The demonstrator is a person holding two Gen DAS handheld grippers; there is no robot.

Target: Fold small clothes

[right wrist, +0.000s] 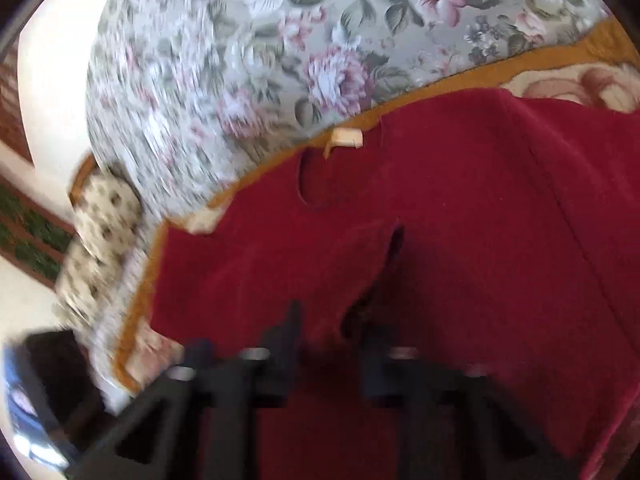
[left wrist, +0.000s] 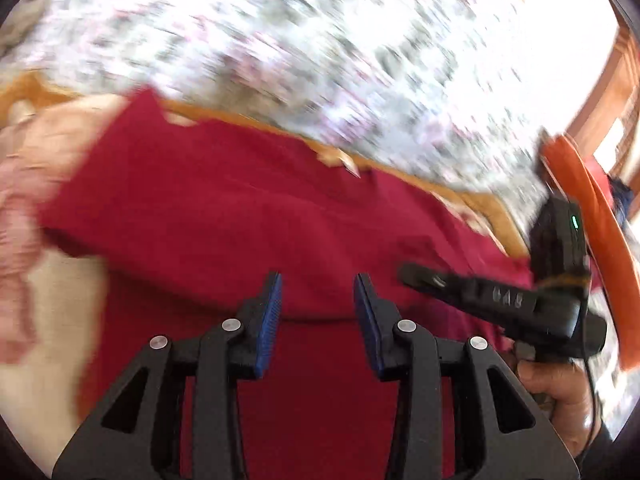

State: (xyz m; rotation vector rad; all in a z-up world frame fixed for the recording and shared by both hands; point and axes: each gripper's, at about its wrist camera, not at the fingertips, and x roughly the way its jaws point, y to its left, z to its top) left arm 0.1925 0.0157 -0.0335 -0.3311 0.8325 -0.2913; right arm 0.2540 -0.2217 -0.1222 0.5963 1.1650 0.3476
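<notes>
Blue-padded fingers [left wrist: 272, 320] of the left tool [left wrist: 318, 320] fill the lower part of the left wrist view. The jaws stand apart and released, with nothing between them — only the red garment [left wrist: 240, 220] shows through the gap, lying below and ahead of the tips.

The red garment is spread over a cream and ochre rug [left wrist: 484, 204] with a rose pattern. Its far edge runs along the ochre border, next to a floral upholstered surface [left wrist: 300, 40] in grey, pink and white. In the right wrist view the garment [right wrist: 460, 220] covers most of the frame; a dark slit or fold opening runs through it just ahead of the tool tips, and a seam line crosses its right part. A small cream tag-like piece [right wrist: 346, 137] sits at the garment's far edge, touching the ochre border of the rug [right wrist: 440, 80].

The right tool [right wrist: 332, 340] is heavily blurred in its own view. Its fingers appear spaced apart over the red fabric, gripping nothing visible. In the left wrist view the right tool [left wrist: 416, 274] appears at the right edge, held in a hand [left wrist: 560, 396], with its tip over the garment's right side; an orange strap [left wrist: 592, 232] hangs behind it.

A spotted cushion [right wrist: 104, 216] lies at the left of the right wrist view, beside the floral surface [right wrist: 240, 60].
</notes>
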